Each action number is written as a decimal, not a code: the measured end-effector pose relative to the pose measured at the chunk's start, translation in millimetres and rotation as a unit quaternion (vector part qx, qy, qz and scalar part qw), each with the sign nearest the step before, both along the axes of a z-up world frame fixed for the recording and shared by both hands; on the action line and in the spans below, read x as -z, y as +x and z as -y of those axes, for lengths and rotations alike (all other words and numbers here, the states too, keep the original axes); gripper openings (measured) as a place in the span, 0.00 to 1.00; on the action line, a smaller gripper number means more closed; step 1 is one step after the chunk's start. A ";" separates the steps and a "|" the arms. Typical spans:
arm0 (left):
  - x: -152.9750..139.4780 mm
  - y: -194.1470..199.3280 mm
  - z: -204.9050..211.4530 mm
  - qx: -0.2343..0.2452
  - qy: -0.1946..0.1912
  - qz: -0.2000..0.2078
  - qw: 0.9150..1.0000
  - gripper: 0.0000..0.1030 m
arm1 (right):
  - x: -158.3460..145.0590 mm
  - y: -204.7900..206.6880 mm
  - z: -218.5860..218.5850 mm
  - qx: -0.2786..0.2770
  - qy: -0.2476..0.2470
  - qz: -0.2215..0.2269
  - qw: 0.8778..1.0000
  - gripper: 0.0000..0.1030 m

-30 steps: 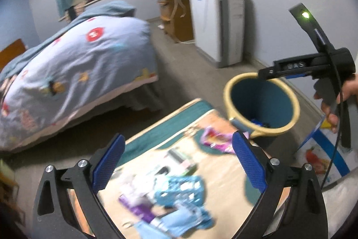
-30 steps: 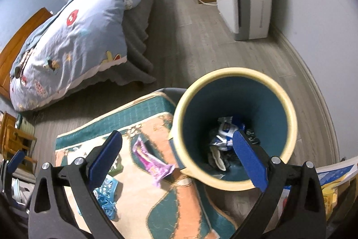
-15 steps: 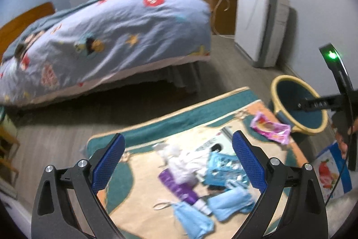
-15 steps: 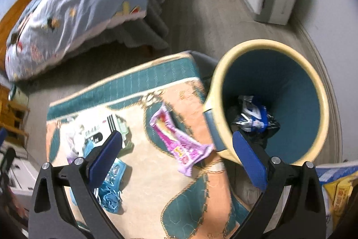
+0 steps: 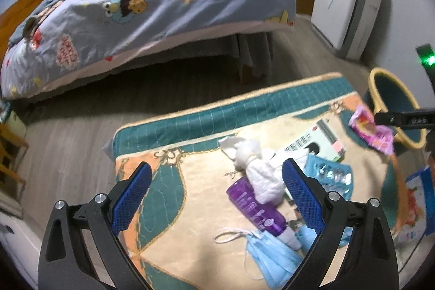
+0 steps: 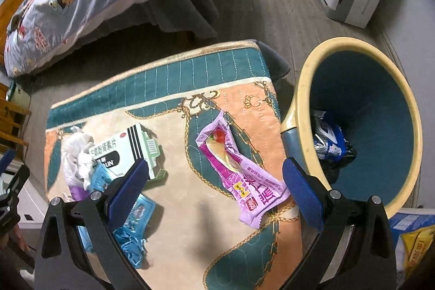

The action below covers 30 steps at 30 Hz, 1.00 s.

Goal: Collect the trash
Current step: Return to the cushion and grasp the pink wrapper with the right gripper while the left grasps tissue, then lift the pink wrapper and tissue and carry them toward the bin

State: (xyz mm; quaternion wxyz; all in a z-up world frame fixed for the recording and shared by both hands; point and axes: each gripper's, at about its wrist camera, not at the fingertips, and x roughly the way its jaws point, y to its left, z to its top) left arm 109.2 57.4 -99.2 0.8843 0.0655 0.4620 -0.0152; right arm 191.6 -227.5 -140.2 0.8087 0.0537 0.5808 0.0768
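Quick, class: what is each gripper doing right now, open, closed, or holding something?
Left gripper: open, holding nothing, above the rug.
Right gripper: open, holding nothing, above the purple wrapper.

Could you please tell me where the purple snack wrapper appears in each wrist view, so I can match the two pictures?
Left wrist: the purple snack wrapper lies far right on the rug, just left of the bin.
Right wrist: it lies near the centre, between the open fingers, left of the bin.
Shared landmark: the yellow-rimmed blue bin at the right.
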 end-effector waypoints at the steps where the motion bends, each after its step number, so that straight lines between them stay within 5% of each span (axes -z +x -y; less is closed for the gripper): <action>1: 2.8 3.0 0.7 0.000 0.001 -0.002 1.000 0.93 | 1.6 1.8 -1.3 -0.004 0.000 -0.001 1.000 0.94; 5: 12.4 16.7 2.2 -0.008 -0.023 -0.015 1.000 0.93 | 7.8 7.9 -7.7 -0.020 -0.011 -0.006 1.000 0.91; 17: 51.1 38.6 18.3 0.000 -0.018 -0.084 0.996 0.89 | 36.8 9.5 -16.1 -0.066 -0.050 -0.046 0.995 0.53; 22: 61.1 45.4 22.6 0.009 -0.039 -0.117 0.992 0.55 | 46.0 7.7 -16.2 -0.077 -0.061 -0.062 0.993 0.31; 24: 62.8 46.3 27.1 0.021 -0.046 -0.127 0.991 0.30 | 46.8 9.4 -15.6 -0.079 -0.059 -0.066 0.993 0.18; 30: 48.3 45.0 31.1 0.016 -0.049 -0.107 0.993 0.16 | 37.5 9.3 -2.4 -0.064 -0.038 -0.049 0.996 0.09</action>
